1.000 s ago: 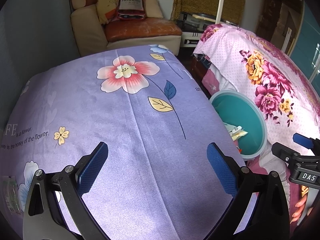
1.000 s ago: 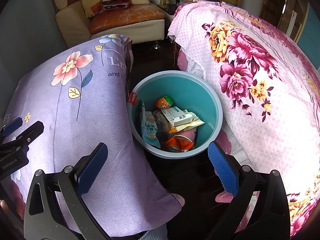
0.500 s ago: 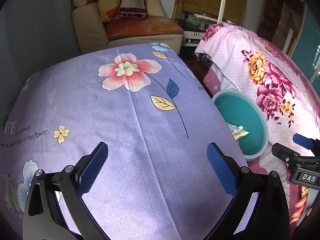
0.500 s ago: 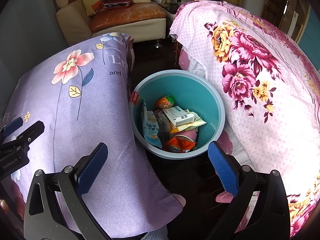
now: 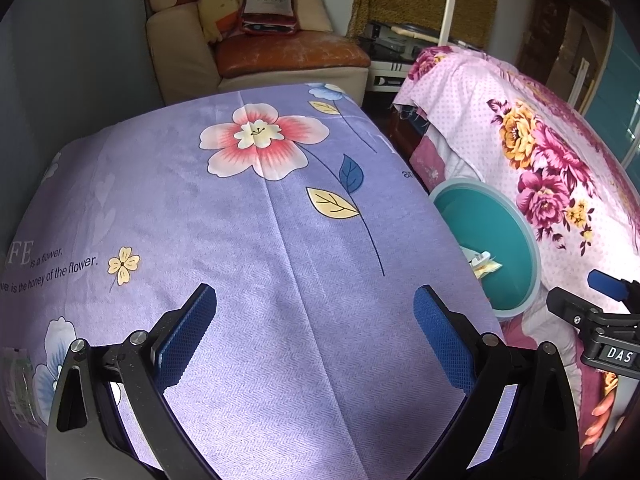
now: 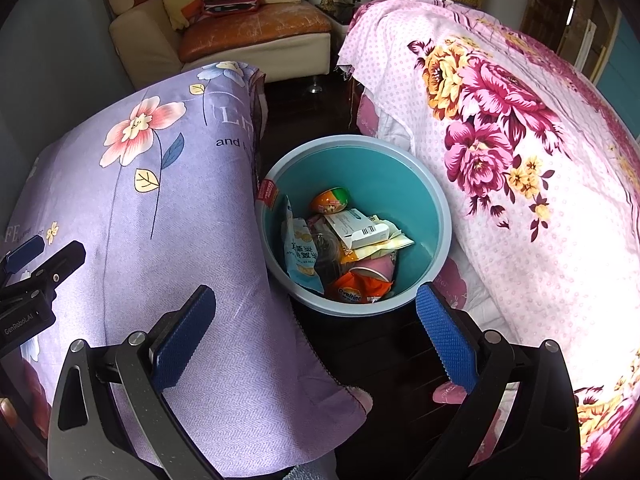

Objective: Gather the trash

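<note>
Both grippers are wide open and empty: left gripper (image 5: 314, 328) over the purple floral bedspread (image 5: 248, 240), right gripper (image 6: 316, 330) near the teal trash bucket (image 6: 434, 196), already holding wrappers (image 6: 352, 256). Risk I see: the bucket's wedged between the beds, so a careless swing could tip it.

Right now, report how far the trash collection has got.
Done: wrappers, a white carton and an Ovaltine packet lie in the teal bin. In hand: nothing; left claw and right claw are open. Left: one clear wrapper on the purple bedspread.
</note>
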Available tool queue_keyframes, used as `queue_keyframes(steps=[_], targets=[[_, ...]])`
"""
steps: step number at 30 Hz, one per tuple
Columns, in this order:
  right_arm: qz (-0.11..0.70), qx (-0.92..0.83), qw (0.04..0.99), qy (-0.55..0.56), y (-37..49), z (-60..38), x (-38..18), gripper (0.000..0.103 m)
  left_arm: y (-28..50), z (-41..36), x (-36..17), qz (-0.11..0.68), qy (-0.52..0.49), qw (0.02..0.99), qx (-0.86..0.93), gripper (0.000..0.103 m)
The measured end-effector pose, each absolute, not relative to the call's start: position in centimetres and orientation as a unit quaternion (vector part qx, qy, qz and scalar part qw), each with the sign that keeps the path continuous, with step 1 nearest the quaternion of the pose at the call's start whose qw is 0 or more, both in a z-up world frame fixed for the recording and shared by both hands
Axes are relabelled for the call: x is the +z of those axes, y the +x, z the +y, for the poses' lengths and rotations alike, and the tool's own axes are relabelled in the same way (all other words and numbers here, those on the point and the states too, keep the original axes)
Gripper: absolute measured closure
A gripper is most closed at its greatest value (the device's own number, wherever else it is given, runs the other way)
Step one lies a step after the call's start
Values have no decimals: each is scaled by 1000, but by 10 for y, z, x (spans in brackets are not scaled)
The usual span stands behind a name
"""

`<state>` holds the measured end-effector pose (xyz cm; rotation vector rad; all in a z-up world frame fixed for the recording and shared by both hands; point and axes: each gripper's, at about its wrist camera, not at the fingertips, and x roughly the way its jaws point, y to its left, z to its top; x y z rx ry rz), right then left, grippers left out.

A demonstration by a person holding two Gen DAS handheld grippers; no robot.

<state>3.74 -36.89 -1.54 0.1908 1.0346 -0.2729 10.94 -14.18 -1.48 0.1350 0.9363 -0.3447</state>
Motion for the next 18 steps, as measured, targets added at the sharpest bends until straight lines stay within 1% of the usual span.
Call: queue_keyframes(steps=[18], targets=[[489,-132,857,90,34,-367,-12,7,109,-139,-13,450,61,877,-158,4]])
